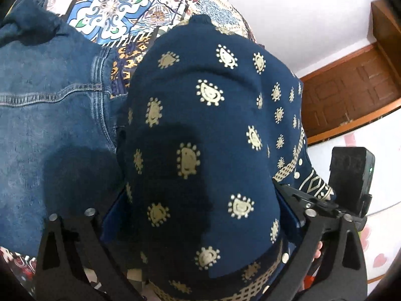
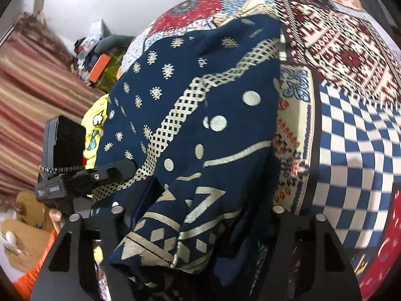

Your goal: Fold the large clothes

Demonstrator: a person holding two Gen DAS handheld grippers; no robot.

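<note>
A navy garment with gold paisley print (image 1: 205, 130) hangs bunched over my left gripper (image 1: 200, 215), whose fingers are hidden under the cloth. The same garment, with gold lattice and geometric border (image 2: 200, 138), drapes over my right gripper (image 2: 198, 215); its fingertips are hidden too. Both grippers hold the garment above a patchwork-covered bed (image 2: 351, 50). The right gripper's body (image 1: 351, 175) shows at the right of the left wrist view, and the left gripper's body (image 2: 75, 175) at the left of the right wrist view.
Blue denim jeans (image 1: 50, 95) lie on the patchwork cover (image 1: 115, 7) to the left. A wooden door (image 1: 351, 95) stands at the right. A yellow printed cloth (image 2: 96, 120), a striped curtain (image 2: 30, 87) and cluttered items (image 2: 100, 50) lie beyond the bed.
</note>
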